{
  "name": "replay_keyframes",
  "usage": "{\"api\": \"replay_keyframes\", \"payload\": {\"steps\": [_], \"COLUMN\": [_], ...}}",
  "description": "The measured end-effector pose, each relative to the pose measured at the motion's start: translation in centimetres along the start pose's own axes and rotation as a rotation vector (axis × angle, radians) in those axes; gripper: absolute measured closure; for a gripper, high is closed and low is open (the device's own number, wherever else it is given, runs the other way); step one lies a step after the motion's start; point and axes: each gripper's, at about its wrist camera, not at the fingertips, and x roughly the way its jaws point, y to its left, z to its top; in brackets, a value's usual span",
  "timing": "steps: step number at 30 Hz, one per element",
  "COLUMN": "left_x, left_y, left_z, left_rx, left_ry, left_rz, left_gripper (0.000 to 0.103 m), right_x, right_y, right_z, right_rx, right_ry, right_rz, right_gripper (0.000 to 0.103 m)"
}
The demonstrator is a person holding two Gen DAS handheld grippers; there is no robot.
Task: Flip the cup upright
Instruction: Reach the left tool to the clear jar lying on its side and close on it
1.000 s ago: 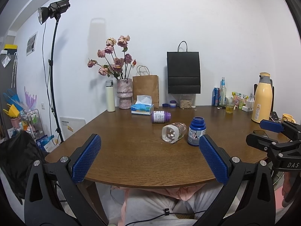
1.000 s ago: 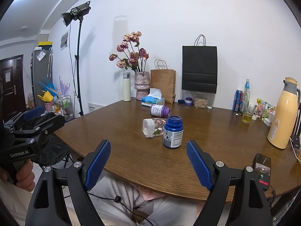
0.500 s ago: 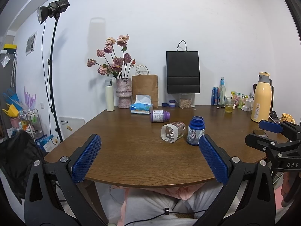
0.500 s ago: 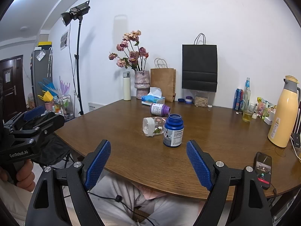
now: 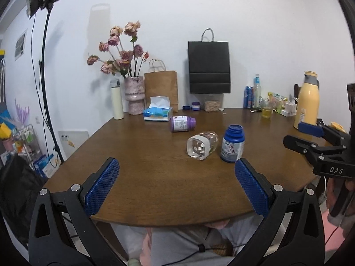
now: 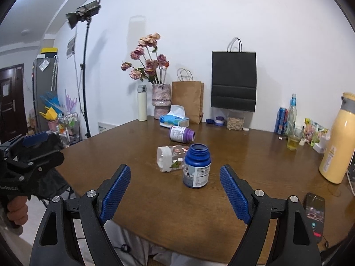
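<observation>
A clear glass cup with a flower print [image 5: 202,145] lies on its side in the middle of the brown table [image 5: 142,155]; it also shows in the right wrist view [image 6: 172,158]. My left gripper [image 5: 176,185] is open and empty over the table's near edge, well short of the cup. My right gripper [image 6: 175,191] is open and empty, near the front edge, a little short of the cup. The right gripper also shows at the right of the left wrist view [image 5: 310,137].
A blue bottle [image 6: 197,166] stands upright right beside the cup. A purple bottle [image 6: 182,133] lies on its side behind it. A tissue box [image 6: 174,119], vase [image 6: 161,100], paper bags, a yellow thermos [image 6: 337,139] and a phone [image 6: 314,214] are on the table.
Both grippers have moved slightly forward toward the cup; both stay open. The cup has not moved.
</observation>
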Motion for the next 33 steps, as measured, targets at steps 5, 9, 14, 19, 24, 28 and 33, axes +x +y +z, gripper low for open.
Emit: {"api": "replay_keyframes", "payload": {"steps": [5,9,14,19,24,28,33], "left_x": [1.5,2.7,6.0,13.4,22.1,26.5,30.1], "left_y": [0.4,0.5,0.1,-0.3,-1.1,-0.9,-0.1], "left_z": [0.6,1.1,2.0,2.0,2.5,3.1,2.9], "left_rx": [-0.026,-0.043,-0.030,0.018,0.059,0.022,0.042], "left_ry": [-0.009,-0.026,0.010,0.090,0.316,0.378,0.466], "left_rz": [0.039,0.047,0.007,-0.081,-0.247,-0.346,-0.382], "left_gripper": [0.000,0.000,0.000,0.000,0.000,0.000,0.011], "right_x": [1.5,1.4,2.6,6.0,11.8,16.9,24.4], "right_y": [-1.7,-2.6,-3.5,-6.0,-8.6,-9.2,-9.4], "right_z": [0.3,0.7,1.7,3.4,6.4,8.7,9.9], "right_rx": [0.022,0.037,0.032,0.081,0.086,0.007,-0.048], "right_ry": [0.022,0.000,0.012,0.072,0.178,0.245,0.377], "right_rz": [-0.001,0.006,0.000,0.039,0.114,0.128,0.180], "right_gripper": [0.016,0.016,0.016,0.016,0.016,0.016,0.031]}}
